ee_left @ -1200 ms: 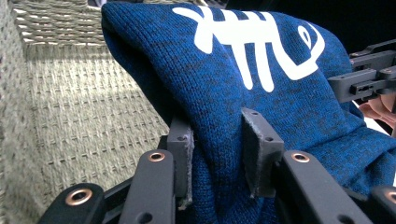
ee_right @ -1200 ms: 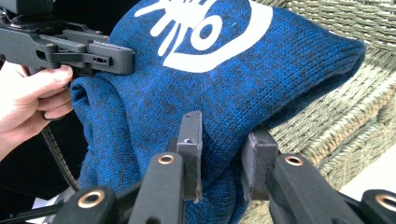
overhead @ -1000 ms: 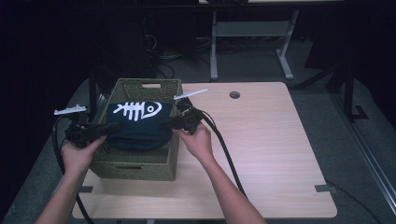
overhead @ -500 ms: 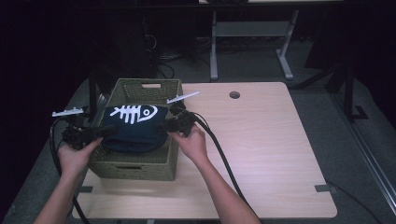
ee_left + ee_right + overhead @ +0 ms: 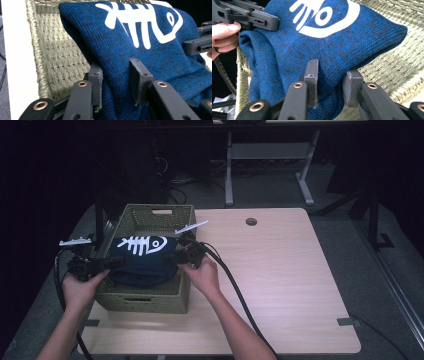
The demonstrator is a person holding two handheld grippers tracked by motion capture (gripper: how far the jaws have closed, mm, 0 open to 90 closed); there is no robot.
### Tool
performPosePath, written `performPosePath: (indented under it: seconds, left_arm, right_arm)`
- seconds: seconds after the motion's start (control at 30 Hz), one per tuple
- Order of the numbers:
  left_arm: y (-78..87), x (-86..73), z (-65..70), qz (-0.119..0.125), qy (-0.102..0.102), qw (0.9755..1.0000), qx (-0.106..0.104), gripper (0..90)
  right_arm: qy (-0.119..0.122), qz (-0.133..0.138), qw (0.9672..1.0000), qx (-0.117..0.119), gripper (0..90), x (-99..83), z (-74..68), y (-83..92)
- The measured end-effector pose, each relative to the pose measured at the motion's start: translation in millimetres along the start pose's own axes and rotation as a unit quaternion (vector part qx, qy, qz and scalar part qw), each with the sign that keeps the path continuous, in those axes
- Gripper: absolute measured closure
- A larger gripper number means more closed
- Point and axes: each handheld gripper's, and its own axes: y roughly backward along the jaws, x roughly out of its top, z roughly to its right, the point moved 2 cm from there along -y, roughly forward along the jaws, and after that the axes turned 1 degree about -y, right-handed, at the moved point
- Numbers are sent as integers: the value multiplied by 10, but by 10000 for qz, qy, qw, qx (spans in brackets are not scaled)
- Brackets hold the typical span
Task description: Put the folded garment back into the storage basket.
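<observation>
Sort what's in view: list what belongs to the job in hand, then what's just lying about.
In the job:
- blue knitted garment with a white fishbone print
- olive woven basket
- left gripper, shut on it
- right gripper, shut on it

Lying about:
- light wooden table
- grey metal stand behind it

A light wooden table [image 5: 280, 280] is standing on grey floor, with a round cable hole [image 5: 251, 221] near its far edge. A woven olive basket [image 5: 145, 297] is sitting on its left side.
</observation>
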Motion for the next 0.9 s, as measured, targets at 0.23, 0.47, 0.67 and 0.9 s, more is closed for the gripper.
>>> performPosePath:
  seconds: [0.23, 0.47, 0.67, 0.9]
  left_arm:
    - [11, 5, -40, 59, 103, 9997, 217, 572]
    - [38, 9, -87, 143, 213, 9991, 328, 525]
    - [44, 26, -22, 216, 74, 9994, 255, 529]
    - [49, 67, 74, 292, -23, 9995, 147, 520]
  right_arm:
    - [31, 56, 9995, -311, 478, 3, -23, -17]
    - [9, 181, 9987, -480, 449, 37, -3, 82]
    - [33, 273, 9991, -337, 457, 48, -22, 119]
    - [-2, 342, 9993, -181, 448, 56, -17, 175]
